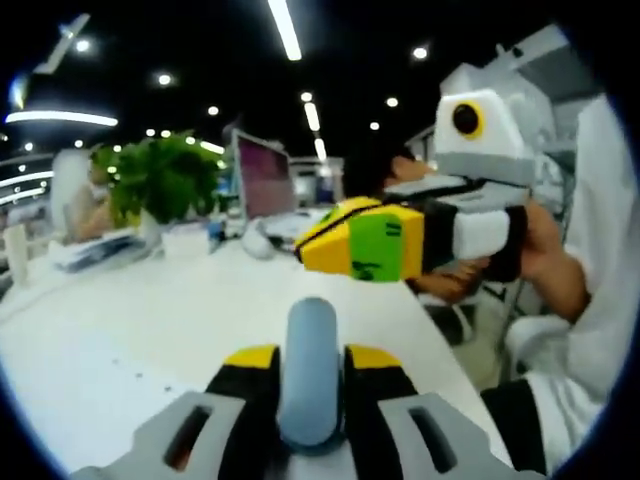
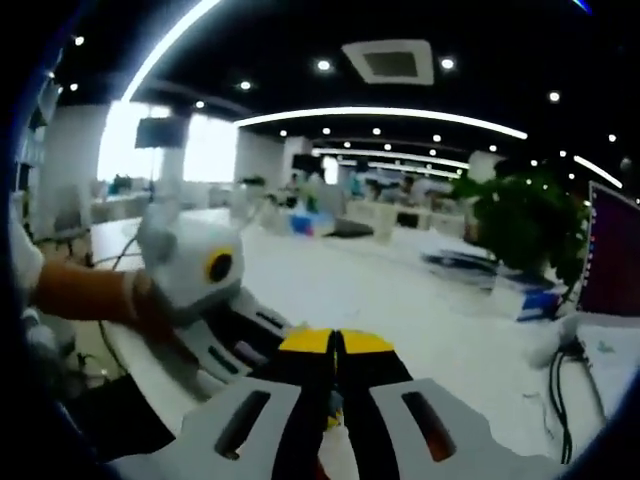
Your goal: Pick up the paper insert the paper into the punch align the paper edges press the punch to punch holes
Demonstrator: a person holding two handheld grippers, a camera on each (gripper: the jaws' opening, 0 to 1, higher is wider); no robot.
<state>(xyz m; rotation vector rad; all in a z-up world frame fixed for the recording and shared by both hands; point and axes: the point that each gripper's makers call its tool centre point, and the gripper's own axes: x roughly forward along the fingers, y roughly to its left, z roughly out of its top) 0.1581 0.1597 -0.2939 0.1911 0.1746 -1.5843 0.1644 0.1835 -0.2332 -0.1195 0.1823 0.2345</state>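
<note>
Pinched between the yellow-tipped jaws of the left gripper [image 1: 310, 352], in the left gripper view, stands a grey-blue rounded handle [image 1: 311, 372], upright and filling the gap between the two tips. It looks like the lever of the punch, though its base is hidden below the jaws, so that cannot be told for sure. Beyond it stretches the white desk [image 1: 150, 320], whose near right edge runs past the jaws toward the person's sleeve [image 1: 590, 330].

Coming in from the right of that same view, the right gripper [image 1: 362, 240] hangs above the desk with its yellow and green tips closed together, held by a hand [image 1: 548, 262]. Toward the far side of the desk stand a green plant [image 1: 160, 178] and a monitor [image 1: 262, 178], with a stack of papers [image 1: 95, 250] near the far left edge.

From the right gripper view, the right gripper [image 2: 336, 345] has its two yellow tips pressed against each other with only a dark seam between them; whether anything thin is caught there cannot be told. To its left the left gripper [image 2: 250, 335] reaches in over the near left edge of the desk [image 2: 400, 300], held by a forearm [image 2: 80, 292]. A plant [image 2: 525, 225] and part of a monitor [image 2: 612, 255] stand toward the desk's right side.
</note>
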